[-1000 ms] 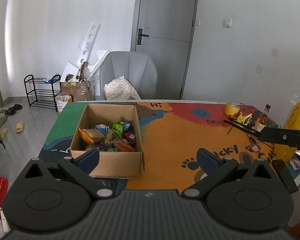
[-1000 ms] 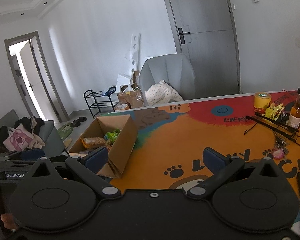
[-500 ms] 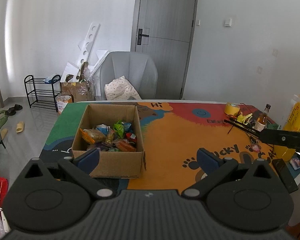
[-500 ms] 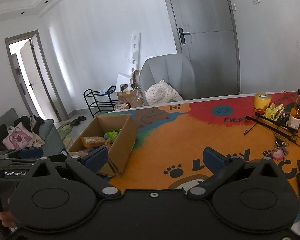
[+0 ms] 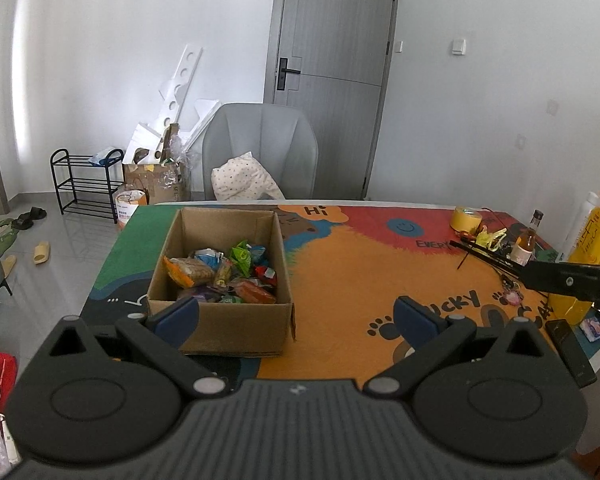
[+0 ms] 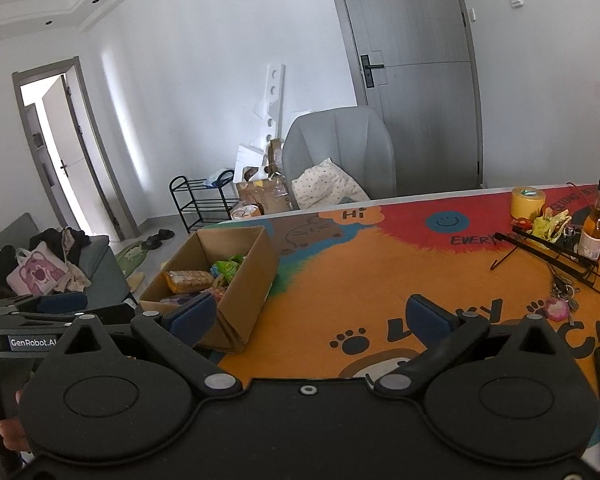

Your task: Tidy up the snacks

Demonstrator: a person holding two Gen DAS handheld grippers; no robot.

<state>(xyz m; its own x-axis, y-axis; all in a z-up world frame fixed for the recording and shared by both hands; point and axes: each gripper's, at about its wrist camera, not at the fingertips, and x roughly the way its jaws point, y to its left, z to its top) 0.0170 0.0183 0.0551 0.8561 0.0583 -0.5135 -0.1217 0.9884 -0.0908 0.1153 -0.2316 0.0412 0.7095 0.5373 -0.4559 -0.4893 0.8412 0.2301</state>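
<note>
An open cardboard box (image 5: 224,322) (image 6: 256,276) sits on the left part of the colourful table mat (image 5: 352,276) (image 6: 372,280). Several snack packets (image 5: 224,272) (image 6: 204,278) lie heaped inside it. My left gripper (image 5: 296,316) hovers open above the table's near edge, its left blue pad in front of the box's near wall. My right gripper (image 6: 314,316) is open too, empty, to the right of the box. The left gripper's body (image 6: 32,320) shows at the far left of the right wrist view, and the right one's finger (image 5: 568,280) at the right of the left wrist view.
At the table's right end lie a yellow tape roll (image 5: 466,219) (image 6: 527,202), a small bottle (image 5: 526,240) (image 6: 594,228), a black wire rack (image 6: 556,256), keys (image 6: 560,300), a yellow bag (image 5: 588,256) and a dark phone (image 5: 572,352). A grey chair (image 5: 260,152) with a pillow stands behind the table.
Almost nothing has changed. Both grippers stay open and empty, and the views shift only very slightly.
</note>
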